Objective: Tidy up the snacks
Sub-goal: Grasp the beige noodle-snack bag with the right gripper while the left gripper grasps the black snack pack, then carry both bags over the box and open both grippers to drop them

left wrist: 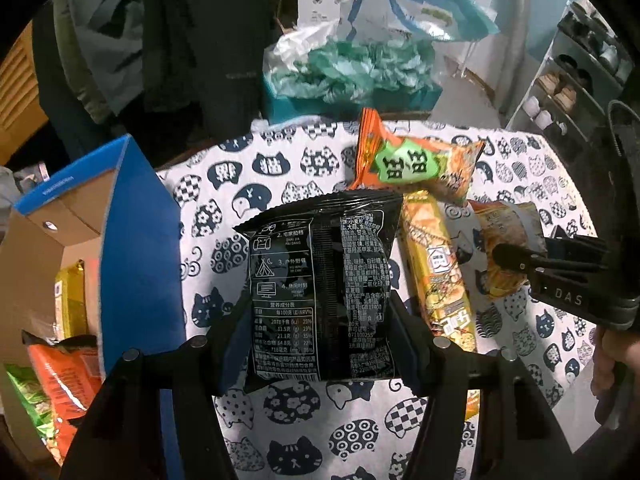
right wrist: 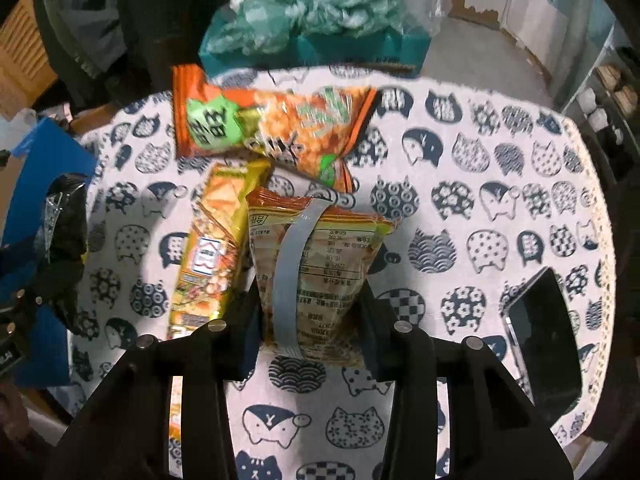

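Snacks lie spread over a bench [right wrist: 480, 152] covered with a cat-print cloth. The left gripper [left wrist: 320, 320] pinches a black snack packet [left wrist: 324, 280] between its two fingers, the packet's printed back facing the camera and held above the cloth. Just left of it stands an open blue cardboard box [left wrist: 136, 248], inside which a gold packet [left wrist: 72, 300], an orange packet [left wrist: 68, 376] and a green one [left wrist: 28, 396] already sit. The right gripper [right wrist: 308, 320] is closed on a tan snack bag with a grey stripe [right wrist: 316, 264] down its back, at the middle of the bench. Touching that bag on its left lies a long yellow snack pack [right wrist: 212, 248], running near to far. At the far side, an orange bag with a green label [right wrist: 264, 128] lies across the yellow pack's far end. A dark phone [right wrist: 544, 340] rests on the cloth at the near right, well apart from the snacks. Beyond the bench's far edge sits a teal box heaped with crumpled plastic bags [right wrist: 320, 12].
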`<move>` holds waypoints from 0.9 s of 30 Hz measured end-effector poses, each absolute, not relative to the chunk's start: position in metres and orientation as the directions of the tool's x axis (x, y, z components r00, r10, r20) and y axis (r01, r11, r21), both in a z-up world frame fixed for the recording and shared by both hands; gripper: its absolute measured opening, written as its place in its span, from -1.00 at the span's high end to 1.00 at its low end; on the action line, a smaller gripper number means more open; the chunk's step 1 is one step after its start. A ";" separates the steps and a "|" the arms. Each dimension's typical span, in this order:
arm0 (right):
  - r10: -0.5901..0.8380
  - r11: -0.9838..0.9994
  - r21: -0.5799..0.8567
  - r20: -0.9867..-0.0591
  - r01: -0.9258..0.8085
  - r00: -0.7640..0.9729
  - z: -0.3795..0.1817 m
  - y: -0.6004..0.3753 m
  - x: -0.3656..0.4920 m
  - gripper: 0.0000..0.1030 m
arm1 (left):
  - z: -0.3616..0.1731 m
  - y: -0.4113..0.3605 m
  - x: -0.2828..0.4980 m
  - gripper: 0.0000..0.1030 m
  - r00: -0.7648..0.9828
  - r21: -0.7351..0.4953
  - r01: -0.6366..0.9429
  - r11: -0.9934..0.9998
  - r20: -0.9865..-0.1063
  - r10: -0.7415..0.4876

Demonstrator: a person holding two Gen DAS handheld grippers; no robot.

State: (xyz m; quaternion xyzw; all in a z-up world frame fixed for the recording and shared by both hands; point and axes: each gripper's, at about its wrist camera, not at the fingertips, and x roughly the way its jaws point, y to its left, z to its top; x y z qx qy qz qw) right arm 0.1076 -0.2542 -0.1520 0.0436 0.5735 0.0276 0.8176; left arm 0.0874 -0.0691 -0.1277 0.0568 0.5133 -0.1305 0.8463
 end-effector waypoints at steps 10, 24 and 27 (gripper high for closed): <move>0.134 0.991 0.120 -0.902 -0.061 0.410 -0.107 -0.241 0.090 0.23 | -0.093 -0.057 0.071 -0.24 0.493 -0.031 0.266 0.963 -0.855 -0.164; 0.196 0.976 0.133 -0.873 -0.170 0.446 -0.071 -0.188 0.091 0.23 | -0.055 0.004 0.055 -0.24 0.566 -0.018 0.174 0.985 -0.816 -0.115; 0.208 0.972 0.133 -0.868 -0.193 0.452 -0.066 -0.173 0.094 0.23 | -0.052 0.018 0.053 -0.24 0.575 -0.010 0.155 0.988 -0.812 -0.099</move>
